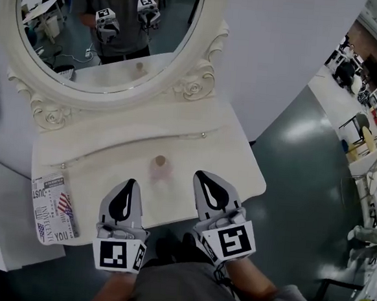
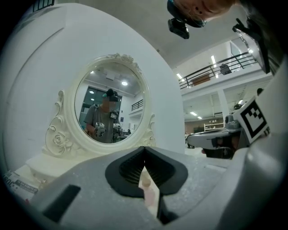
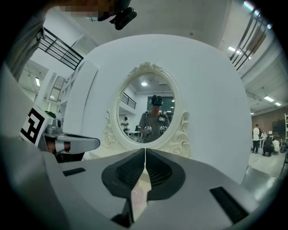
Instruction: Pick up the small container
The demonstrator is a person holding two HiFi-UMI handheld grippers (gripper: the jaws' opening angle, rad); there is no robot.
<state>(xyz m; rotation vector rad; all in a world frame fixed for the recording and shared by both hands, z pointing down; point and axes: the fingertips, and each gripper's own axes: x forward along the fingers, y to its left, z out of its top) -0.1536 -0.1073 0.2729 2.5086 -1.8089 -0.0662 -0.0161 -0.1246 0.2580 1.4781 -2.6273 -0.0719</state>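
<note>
A small pale pink container [image 1: 160,169] with a brownish cap stands upright on the white dressing table [image 1: 97,159], near its front edge. My left gripper [image 1: 131,185] hovers just to the container's front left, jaws shut with nothing between them. My right gripper [image 1: 202,177] hovers to its front right, also shut and empty. In the left gripper view the container [image 2: 148,191] shows through the slit below the closed tips [image 2: 144,152]. A pinkish bit of it [image 3: 137,193] shows the same way in the right gripper view, under the shut tips [image 3: 145,153].
An oval mirror [image 1: 107,30] in an ornate white frame stands at the back of the table and reflects a person holding both grippers. A printed card [image 1: 52,208] lies on the table's left front corner. Dark floor [image 1: 304,162] lies to the right.
</note>
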